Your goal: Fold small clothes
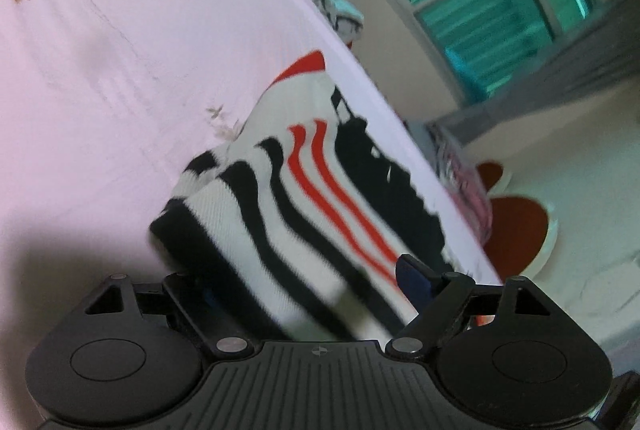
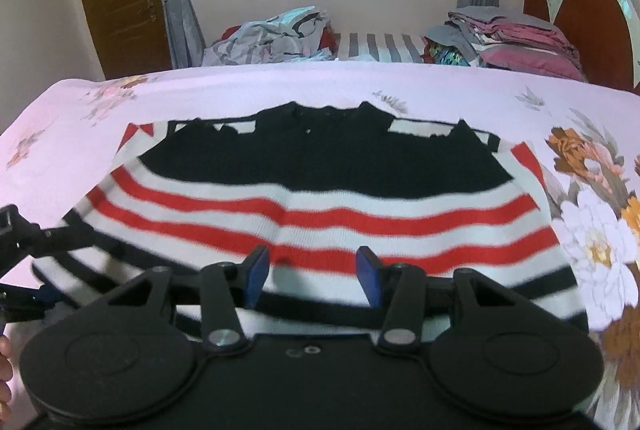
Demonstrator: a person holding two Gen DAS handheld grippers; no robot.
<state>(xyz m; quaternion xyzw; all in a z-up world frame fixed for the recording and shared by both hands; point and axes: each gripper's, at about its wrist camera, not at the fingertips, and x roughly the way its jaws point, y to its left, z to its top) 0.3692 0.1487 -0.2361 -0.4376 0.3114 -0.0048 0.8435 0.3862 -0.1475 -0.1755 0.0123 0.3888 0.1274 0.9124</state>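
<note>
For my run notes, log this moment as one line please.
left claw: open around striped sweater edge | right claw: open over near hem | sweater: spread on pink floral sheet | fold: not yet done

Bed, pink floral sheet; striped sweater lying flat.

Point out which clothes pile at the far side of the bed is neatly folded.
The pink and grey stack on the right, by the red headboard. The pale heap on the left is crumpled.

Ribbed knit sweater, smooth floral cotton bedsheet, matt.
</note>
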